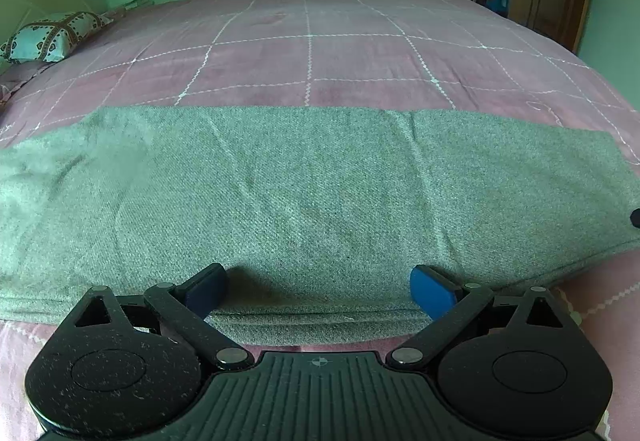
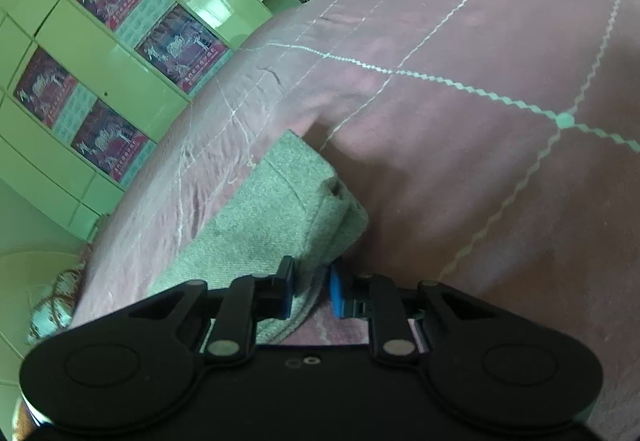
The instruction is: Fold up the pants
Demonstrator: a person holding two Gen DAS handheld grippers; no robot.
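The bed point(image 1: 360, 53), under a pink quilt with white stitched squares, carries everything. The pants point(image 1: 304, 193) lie flat along its near edge as one long grey band running left to right, apparently already doubled leg on leg, so the lengthwise folds look to be what is left. Lying that close to the edge keeps them within easy reach of both tools.

The cloth is a coarse grey knit with a few soft diagonal creases, a stitched hem along the near side, and a squared end towards the right.

The right gripper point(image 2: 312, 291) is closed on the end of the pants point(image 2: 272, 225), the cloth bunched and pinched between its blue pads point(image 2: 337, 295); that grip probably anchors the end or readies it to be carried over.

The left gripper point(image 1: 318, 291) stands wide open at the near hem, a pad point(image 1: 432, 291) on either side of the cloth and nothing held, seemingly set to clamp the edge.
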